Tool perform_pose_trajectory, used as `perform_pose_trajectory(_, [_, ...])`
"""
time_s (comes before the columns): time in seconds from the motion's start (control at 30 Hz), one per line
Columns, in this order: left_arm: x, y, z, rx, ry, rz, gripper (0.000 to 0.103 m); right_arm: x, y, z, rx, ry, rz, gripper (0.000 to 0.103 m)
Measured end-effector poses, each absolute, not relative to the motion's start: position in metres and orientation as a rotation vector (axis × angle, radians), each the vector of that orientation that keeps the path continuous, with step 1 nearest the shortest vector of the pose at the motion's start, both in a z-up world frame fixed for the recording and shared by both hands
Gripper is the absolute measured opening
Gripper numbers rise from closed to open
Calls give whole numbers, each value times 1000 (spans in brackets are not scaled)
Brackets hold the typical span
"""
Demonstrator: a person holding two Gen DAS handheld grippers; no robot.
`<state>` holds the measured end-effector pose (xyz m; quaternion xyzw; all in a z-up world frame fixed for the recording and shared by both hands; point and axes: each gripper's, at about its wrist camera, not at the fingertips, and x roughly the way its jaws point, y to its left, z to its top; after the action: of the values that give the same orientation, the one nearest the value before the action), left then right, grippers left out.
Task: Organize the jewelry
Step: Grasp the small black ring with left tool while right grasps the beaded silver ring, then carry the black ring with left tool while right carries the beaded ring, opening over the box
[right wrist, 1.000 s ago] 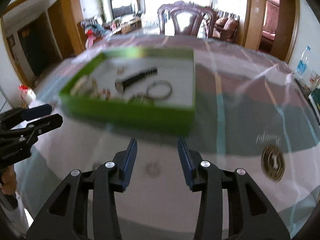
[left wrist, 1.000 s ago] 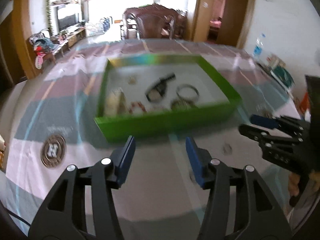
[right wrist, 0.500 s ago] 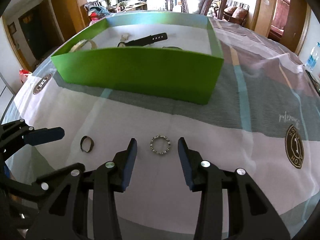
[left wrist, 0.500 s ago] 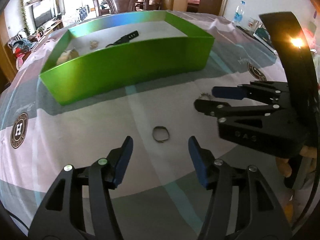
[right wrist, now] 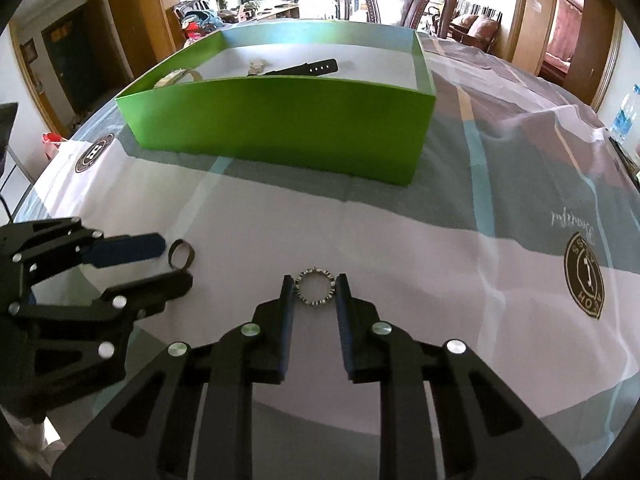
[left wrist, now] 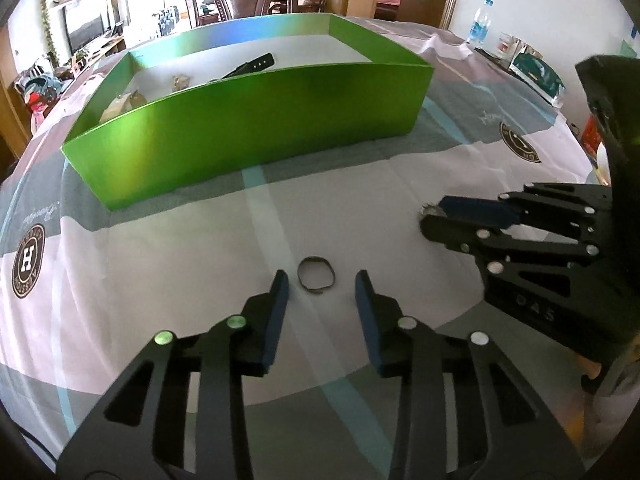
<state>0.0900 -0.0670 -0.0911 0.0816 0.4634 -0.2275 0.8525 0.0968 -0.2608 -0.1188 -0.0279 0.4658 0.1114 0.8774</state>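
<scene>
Now both tools are low over the patterned tablecloth point(left wrist: 120, 280), each lined up on its own ring. The right gripper point(right wrist: 315, 284) has its jaws drawn in around the beaded ring point(right wrist: 315, 289), a small silvery band with a notched, studded edge lying flat; the blue pads sit at either side of it, touching or just short of touching, and from here I cannot tell whether they have actually clamped. The left gripper point(left wrist: 319, 286) is spread wide, empty, and the plain ring point(left wrist: 317, 280), a dark, thin, smooth metal band, lies flat just ahead of the gap between its fingertips, a touch nearer the left finger. So each ring is straight in front of its own tool, and neither has a long axis to fuss over; they're round. Beyond both stands the green box point(left wrist: 248, 128), glossy card walls, white floor, with a black watch strap point(right wrist: 304, 68) and a few pale pieces already inside. My read: the pinch is coming, then a lift over that near wall
</scene>
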Motion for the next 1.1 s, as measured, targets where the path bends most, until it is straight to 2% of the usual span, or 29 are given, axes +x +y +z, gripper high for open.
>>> perform_pose_trajectory(0.17, [90,-72,-92,192,960,-469,33,94,-263,-119,-51,968,236,21])
perform_pose_trajectory(0.27, [90,-71,-92,204,948,-441,20,94,-262,-119,-53,965,235,21])
perform_pose_trajectory(0.93, [70,-8,-69,151,874,-285,20,72,-234,-92,-82,911,313,21])
perform_pose_trajectory(1.1, [70,-3,-78,147,901,-276,20,73,-223,-104,-98,956,302,21])
